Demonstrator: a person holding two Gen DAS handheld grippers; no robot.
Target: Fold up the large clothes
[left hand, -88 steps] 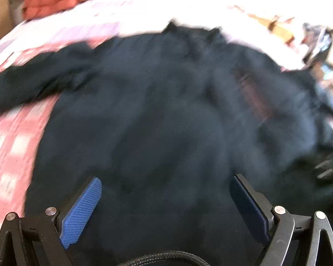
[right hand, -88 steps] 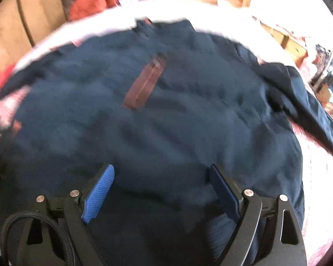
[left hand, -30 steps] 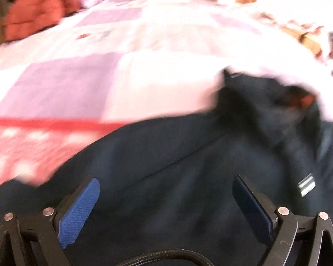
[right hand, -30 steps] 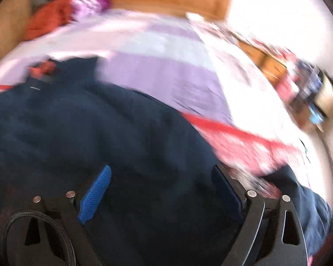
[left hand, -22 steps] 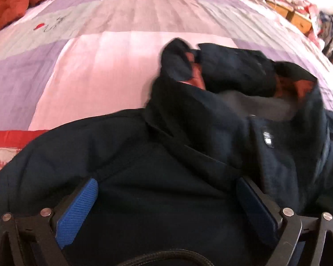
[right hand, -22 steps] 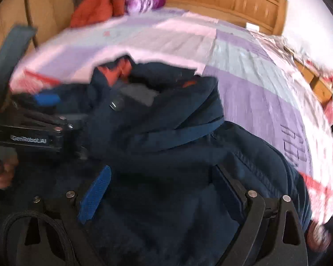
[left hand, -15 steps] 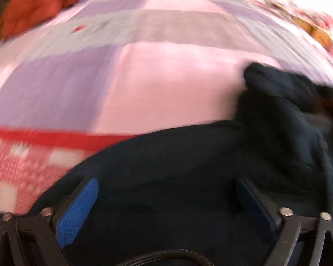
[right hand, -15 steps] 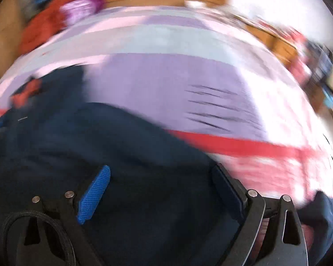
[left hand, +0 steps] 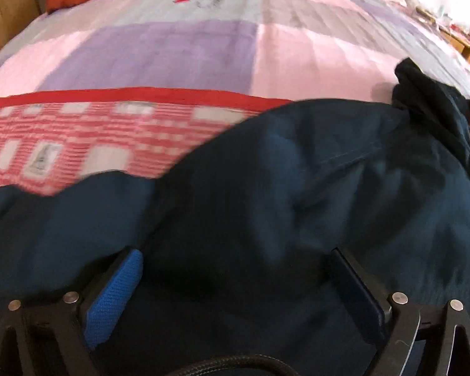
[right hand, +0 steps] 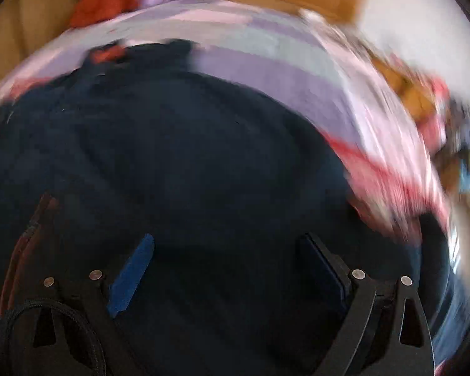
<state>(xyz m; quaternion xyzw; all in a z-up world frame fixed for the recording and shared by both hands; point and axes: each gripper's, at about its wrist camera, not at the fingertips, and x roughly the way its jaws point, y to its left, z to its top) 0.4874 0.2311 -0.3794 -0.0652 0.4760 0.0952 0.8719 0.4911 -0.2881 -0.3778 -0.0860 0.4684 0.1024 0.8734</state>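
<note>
Below, rumpled navy jacket (left hand: 297,172) on patchwork quilt (left hand: 172,47), both hand-held grippers' textured blue pads (left hand: 116,294) spread apart.

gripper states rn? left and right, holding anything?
Left gripper: open, jaws spread over the navy jacket, gripping nothing.
Right gripper: open, jaws apart above the same jacket, nothing held; view blurred.

Both wrist cams low over jacket (left hand: 297,188)
</note>
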